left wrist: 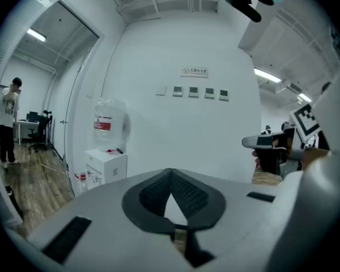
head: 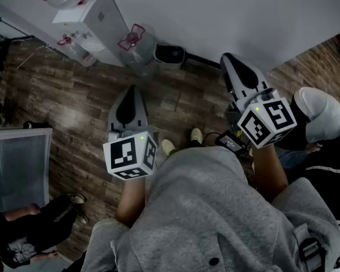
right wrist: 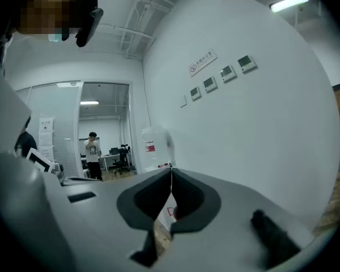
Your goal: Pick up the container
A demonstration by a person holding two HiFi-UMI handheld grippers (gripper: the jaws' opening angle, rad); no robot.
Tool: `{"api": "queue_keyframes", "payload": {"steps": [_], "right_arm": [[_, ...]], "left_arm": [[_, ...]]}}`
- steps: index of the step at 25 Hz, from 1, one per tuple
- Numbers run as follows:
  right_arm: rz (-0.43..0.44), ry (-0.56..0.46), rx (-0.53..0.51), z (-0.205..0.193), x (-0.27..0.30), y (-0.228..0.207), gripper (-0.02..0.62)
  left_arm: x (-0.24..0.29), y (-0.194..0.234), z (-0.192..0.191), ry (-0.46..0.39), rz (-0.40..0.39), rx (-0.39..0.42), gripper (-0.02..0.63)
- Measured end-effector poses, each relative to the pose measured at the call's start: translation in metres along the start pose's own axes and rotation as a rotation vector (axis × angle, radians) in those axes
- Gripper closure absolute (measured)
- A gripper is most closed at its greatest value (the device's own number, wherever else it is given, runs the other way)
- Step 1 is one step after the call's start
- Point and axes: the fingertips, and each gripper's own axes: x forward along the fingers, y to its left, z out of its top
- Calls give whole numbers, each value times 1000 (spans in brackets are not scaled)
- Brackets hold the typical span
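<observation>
Left claw [left wrist: 170, 171]: ribbed dark pads [left wrist: 189, 197] together

A white dispenser cabinet [left wrist: 106, 166] is standing against the white wall [left wrist: 215, 135] at centre left. Four wall panels [left wrist: 193, 91] are sitting in a row beneath a small sign [left wrist: 194, 71]. A person [left wrist: 9, 120] is standing at far left on the wooden floor [head: 73, 103].

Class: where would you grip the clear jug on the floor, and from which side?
Probably the red handle on top of the jug, coming from above: it seems upright, its body looks wide for the jaws, and the dispenser crowds one side.
</observation>
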Motion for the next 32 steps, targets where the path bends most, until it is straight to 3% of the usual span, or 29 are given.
{"api": "queue_keyframes", "payload": {"steps": [21,32], "right_arm": [[34,39,-17,-30,36,105,572],[33,24,-24,-31,59,101,571]], "left_arm": [[-28,78,-12,18,-36,-26,595],[-4,86,-16,23,-66,-18,595]]}}
